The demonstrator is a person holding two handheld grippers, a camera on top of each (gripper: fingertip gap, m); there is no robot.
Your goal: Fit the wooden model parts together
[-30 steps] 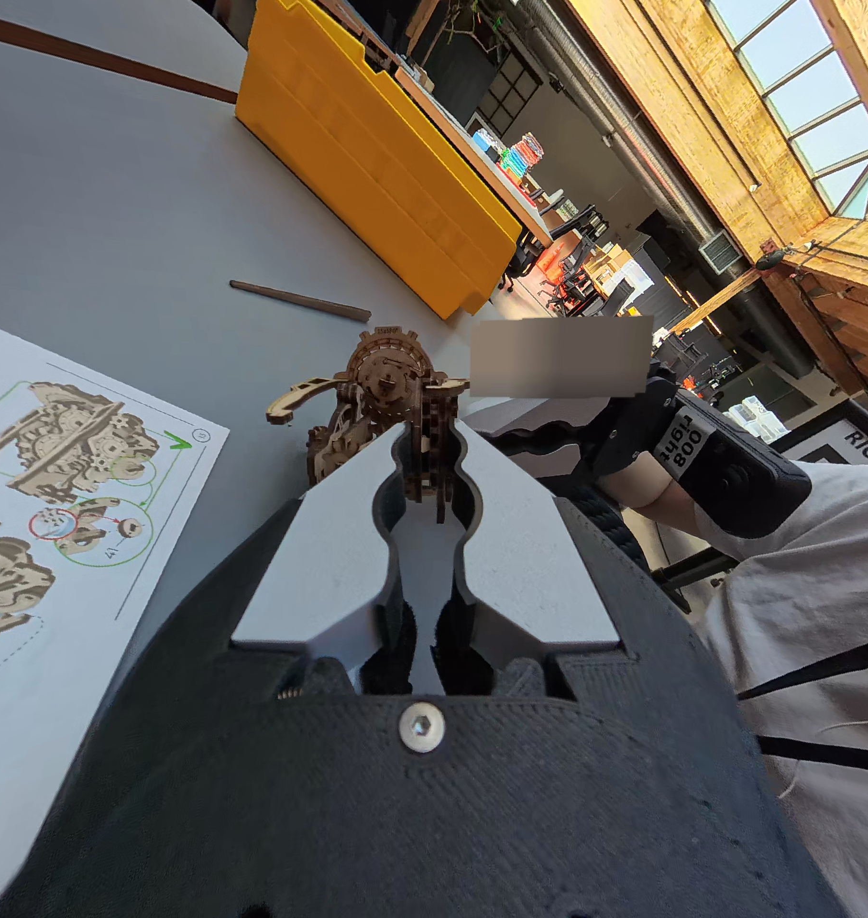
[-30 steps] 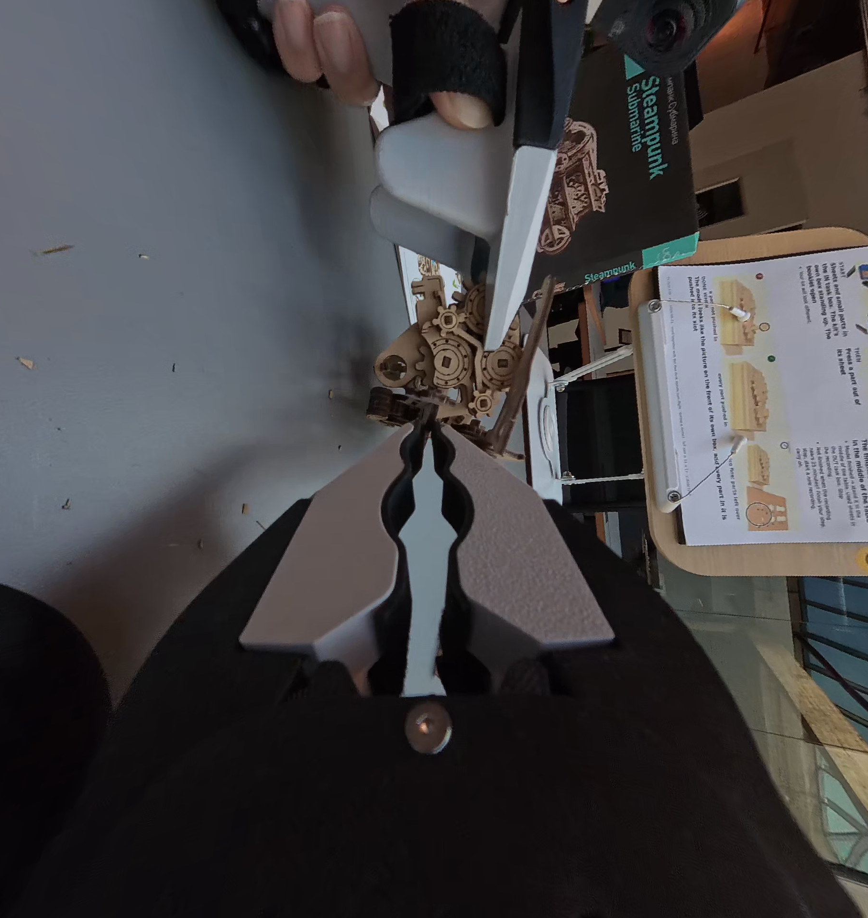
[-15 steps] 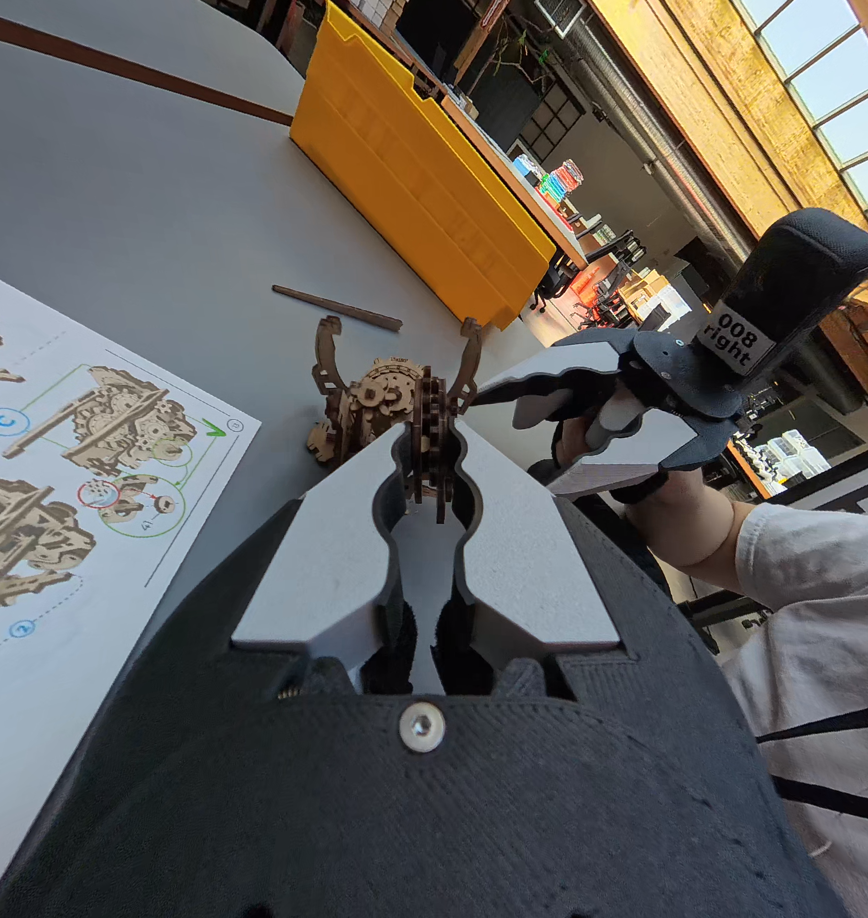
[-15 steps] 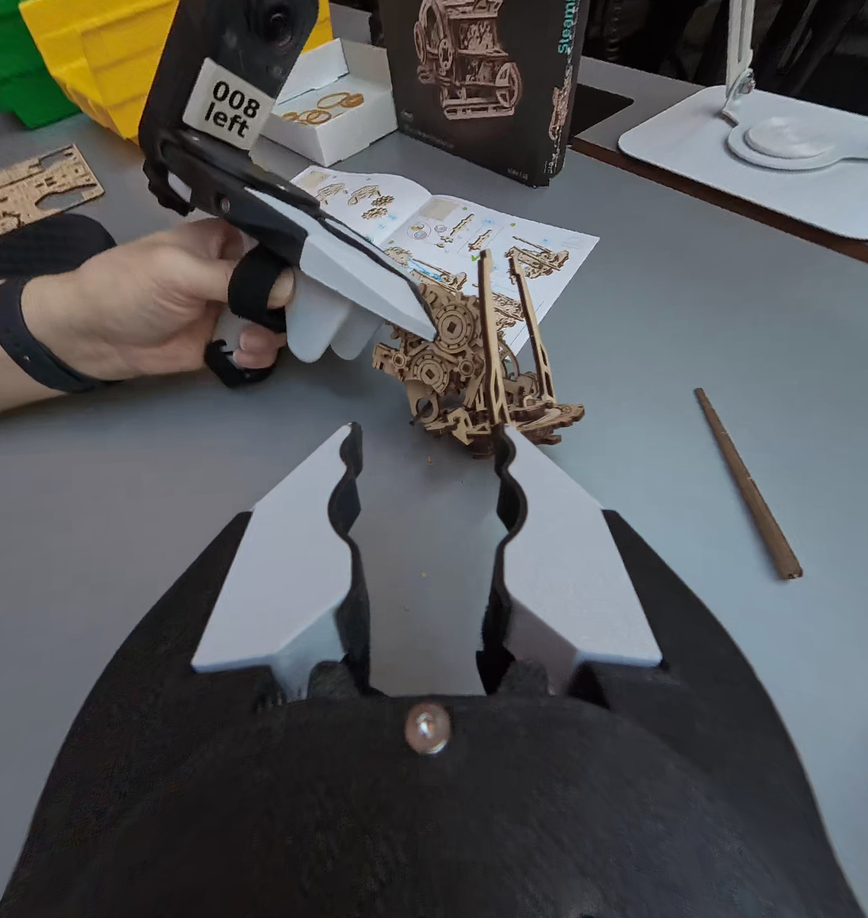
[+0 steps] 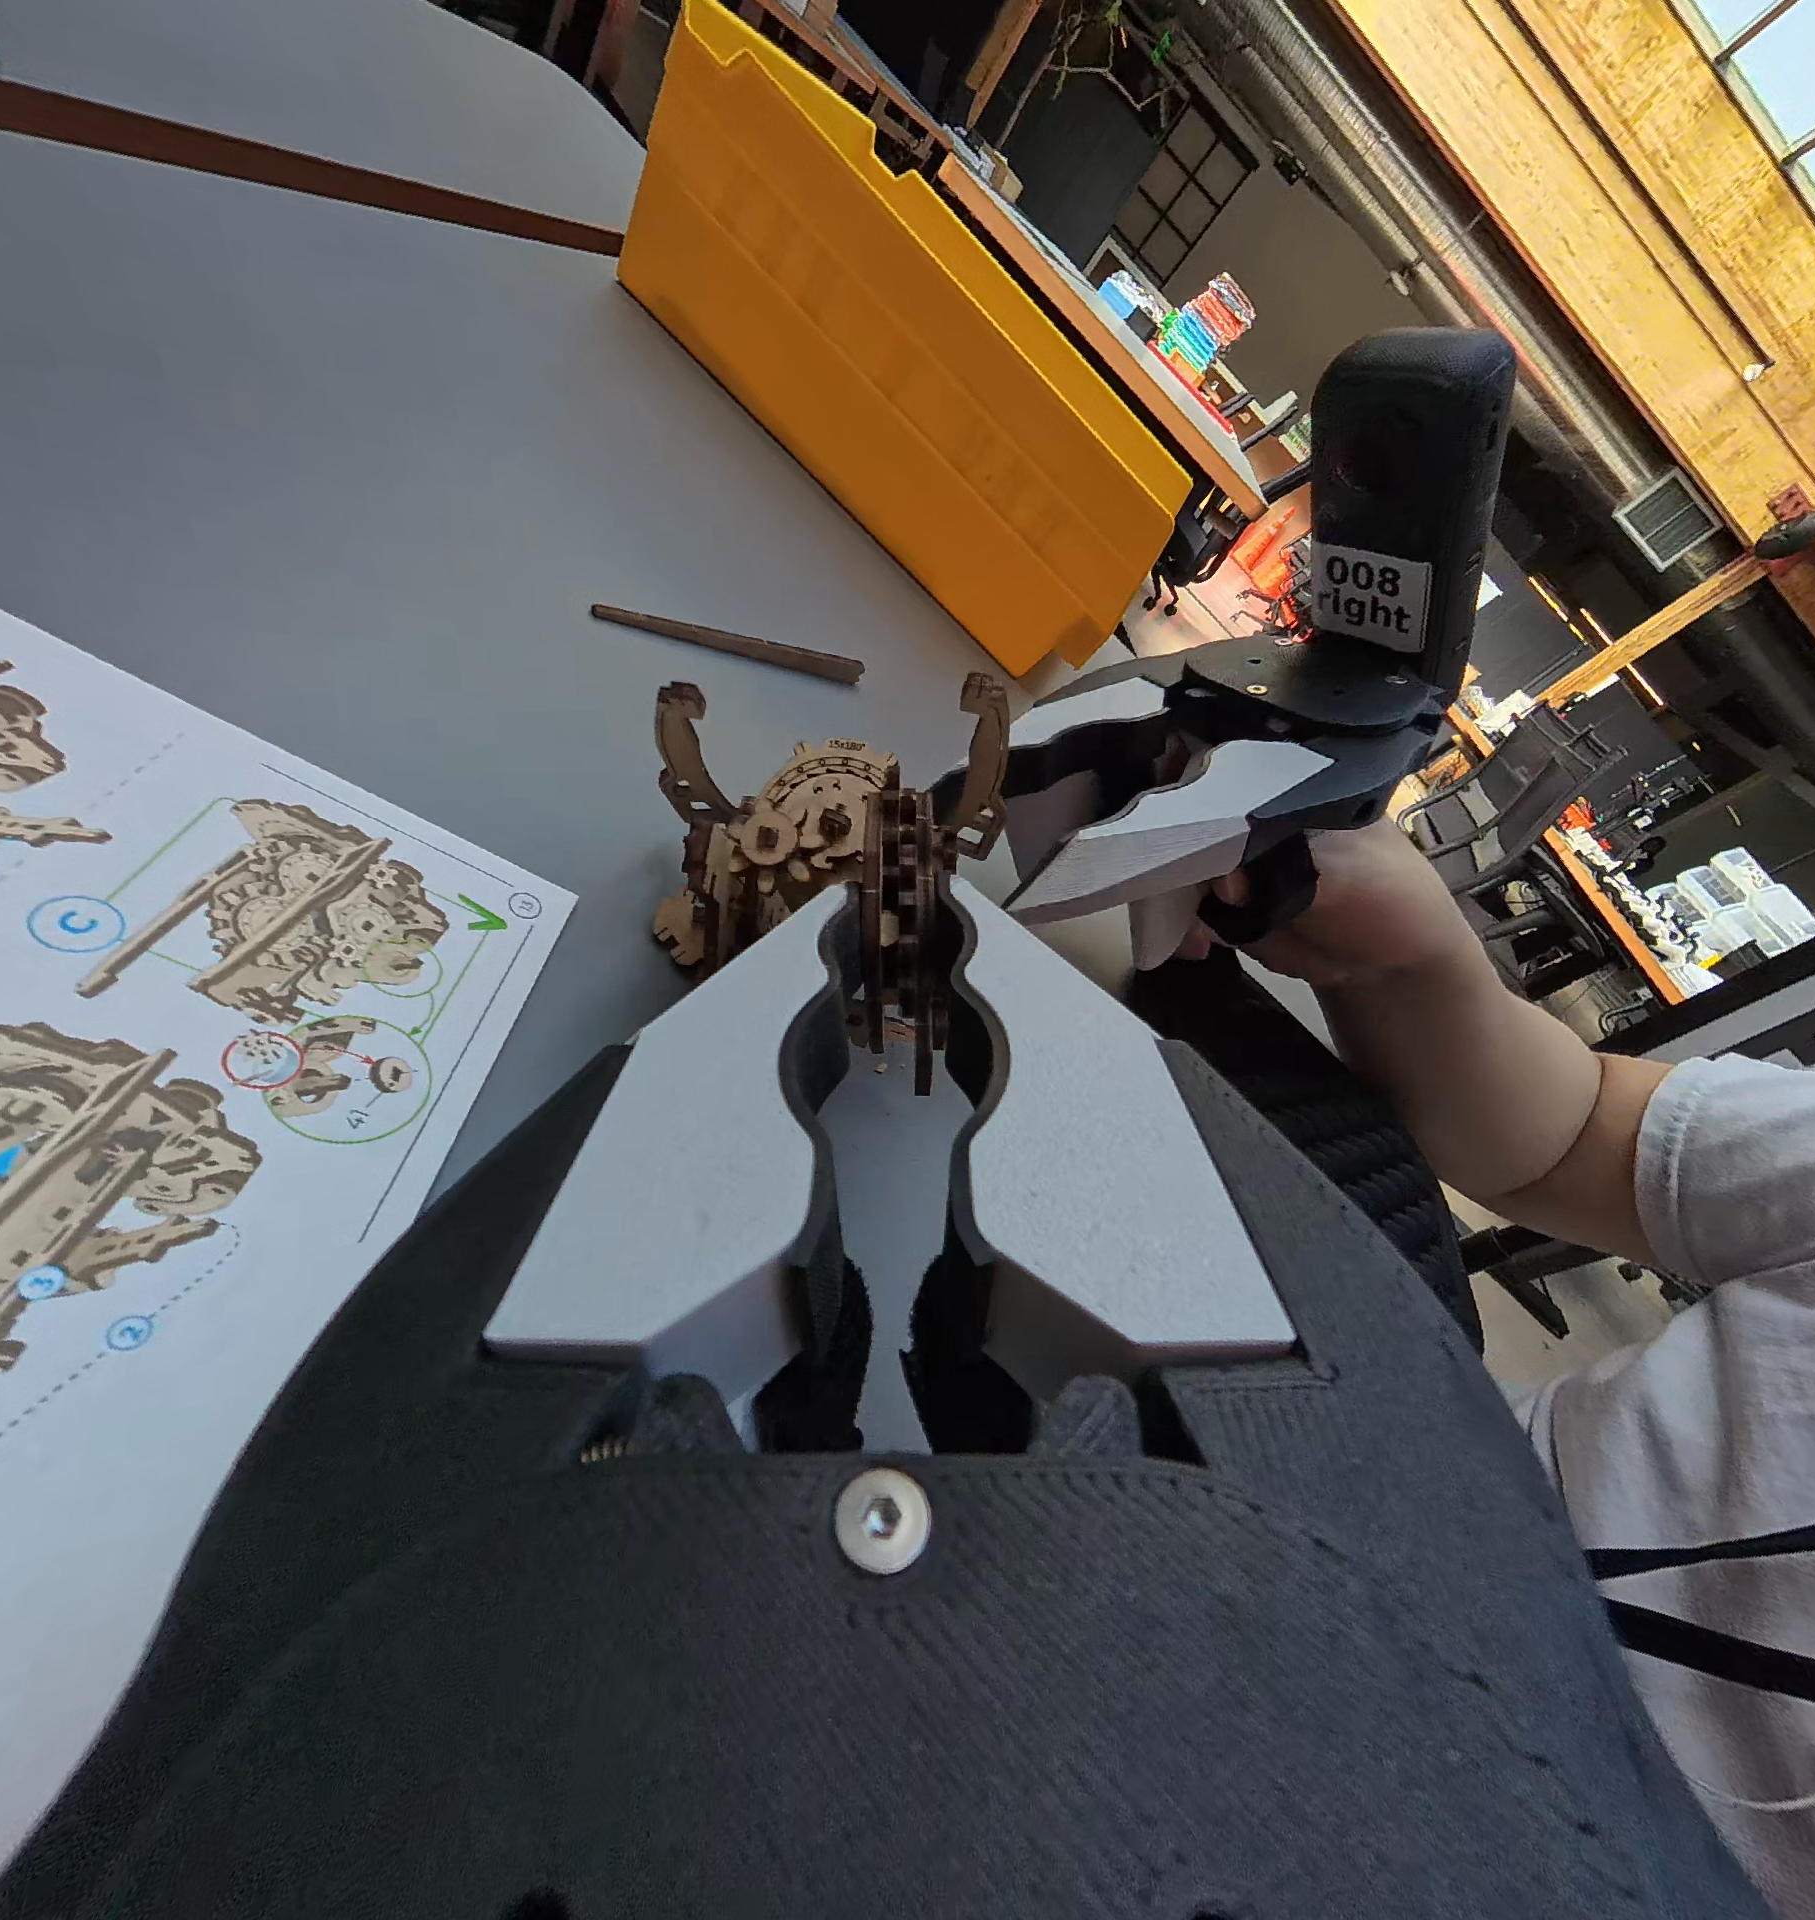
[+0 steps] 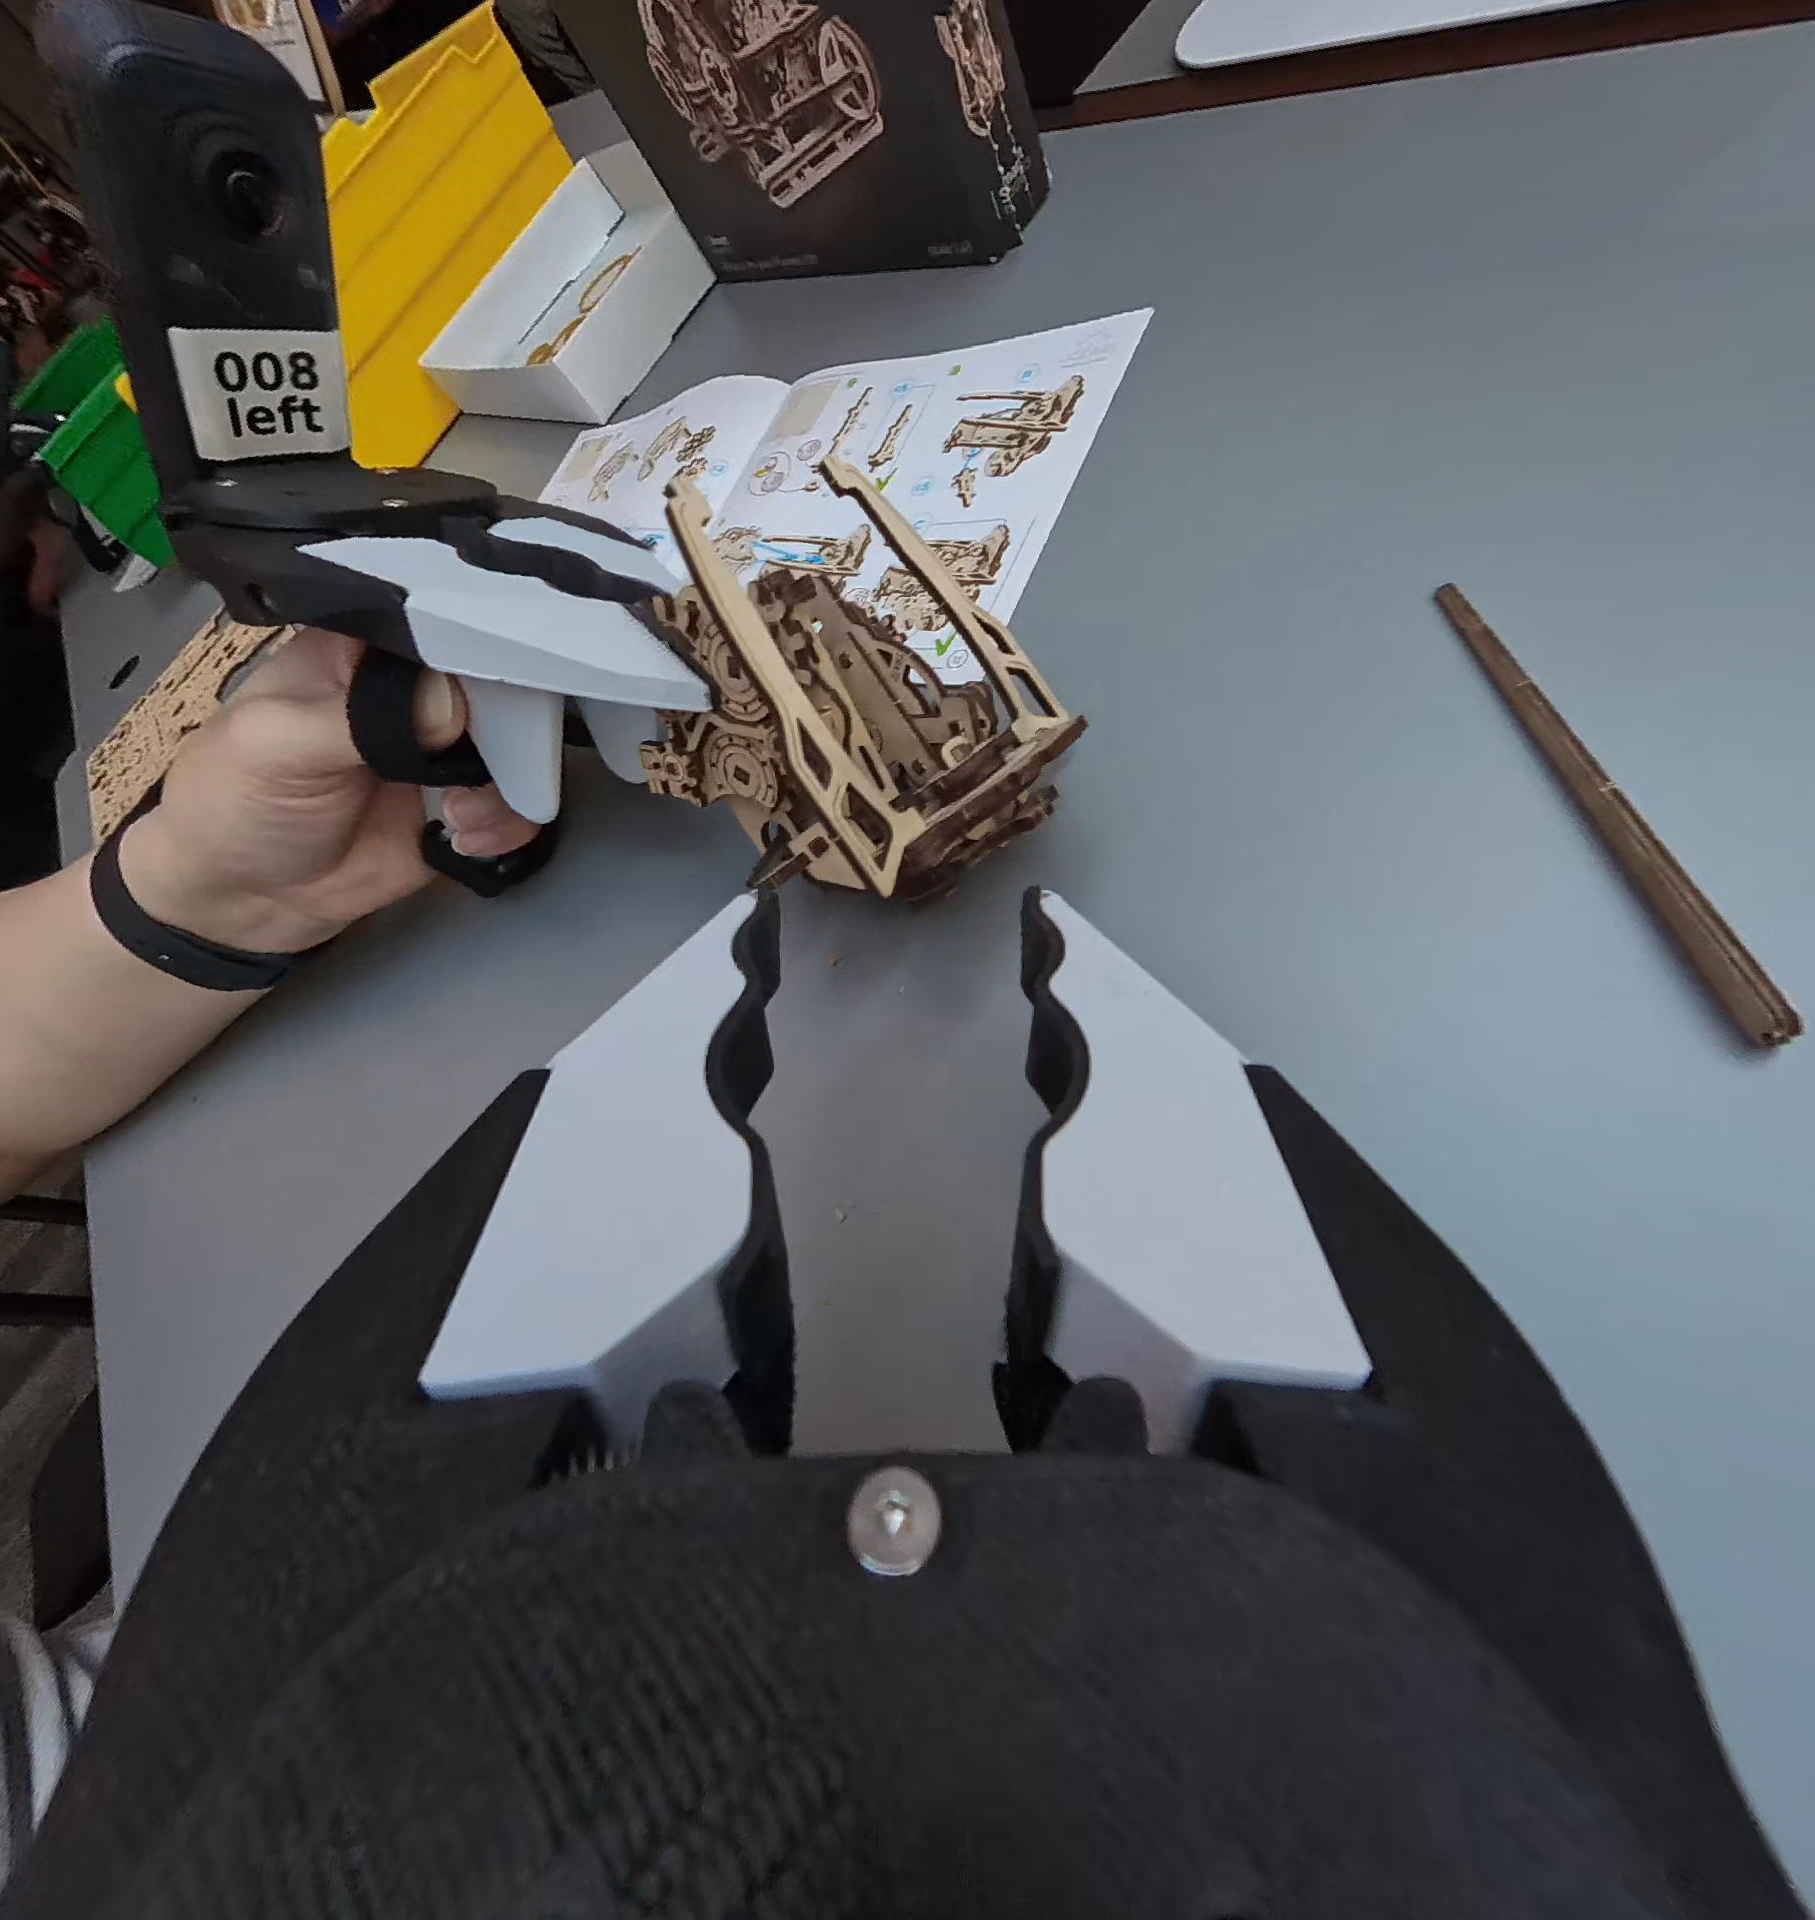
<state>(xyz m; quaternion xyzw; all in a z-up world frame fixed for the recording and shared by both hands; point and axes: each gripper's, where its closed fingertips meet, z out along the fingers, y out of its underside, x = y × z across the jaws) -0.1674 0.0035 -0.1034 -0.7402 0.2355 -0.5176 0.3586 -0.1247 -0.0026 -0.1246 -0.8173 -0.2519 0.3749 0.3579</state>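
Note:
The wooden model (image 5: 809, 852), a gear assembly with two upright curved arms, rests tilted on the grey table (image 5: 311, 468). My left gripper (image 5: 898, 914) is shut on its gear edge. In the right wrist view the model (image 6: 841, 727) lies just beyond my right gripper (image 6: 898, 909), which is open, empty and close to the model's near end. The left gripper (image 6: 674, 644) shows there, clamped on the model's left side. The right gripper (image 5: 996, 842) shows in the left wrist view, open, right of the model. A dark wooden stick (image 6: 1609, 810) lies loose on the table.
An open instruction booklet (image 6: 934, 436) lies behind the model, also at the left in the left wrist view (image 5: 155, 987). A dark model box (image 6: 830, 125), a white tray (image 6: 570, 312) and yellow bins (image 5: 882, 343) stand farther back. A sheet of wooden parts (image 6: 155, 707) lies left.
My right gripper has let go of the model, opened and drawn back to an upright pose. The model has turned in my left gripper so its two arms point up.

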